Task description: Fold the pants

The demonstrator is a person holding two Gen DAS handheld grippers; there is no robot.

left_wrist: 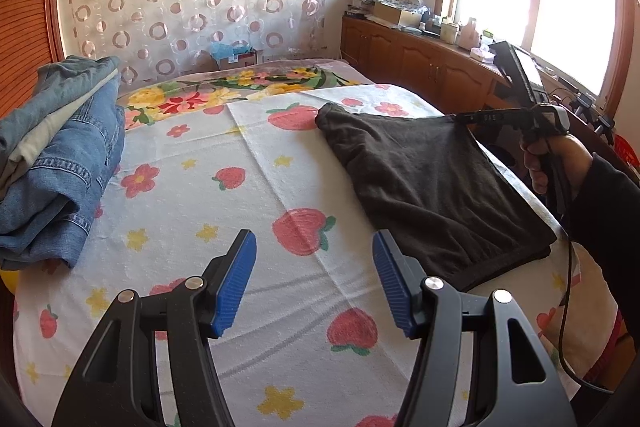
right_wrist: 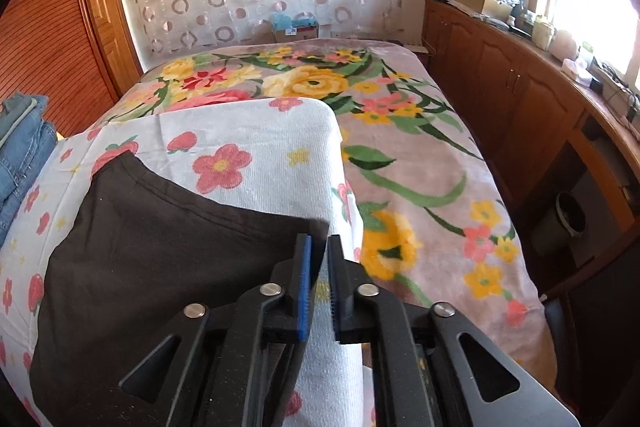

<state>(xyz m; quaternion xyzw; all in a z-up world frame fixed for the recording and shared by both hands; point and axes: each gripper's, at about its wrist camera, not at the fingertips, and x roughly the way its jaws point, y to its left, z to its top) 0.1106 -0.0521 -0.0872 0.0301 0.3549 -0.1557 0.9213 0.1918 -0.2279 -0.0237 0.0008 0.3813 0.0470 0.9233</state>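
Left claw [left_wrist: 314,283] hangs spread wide over the strawberry-print towel [left_wrist: 224,211], gripping nothing. Right claw [right_wrist: 319,285] has its jaws nearly closed at the near right corner of the folded dark pants [right_wrist: 160,251], a narrow gap showing. Pants lie on the towel's right side. Farther left sits a stack of jeans [left_wrist: 56,163].

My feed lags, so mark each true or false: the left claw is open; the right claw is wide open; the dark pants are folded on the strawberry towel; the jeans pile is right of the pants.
1. The left claw is open: true; nothing sits between its blue pads.
2. The right claw is wide open: false; only a narrow gap remains, at a corner of the dark pants.
3. The pants lie folded on the strawberry towel: true.
4. The jeans pile is right of the pants: false; it is left.
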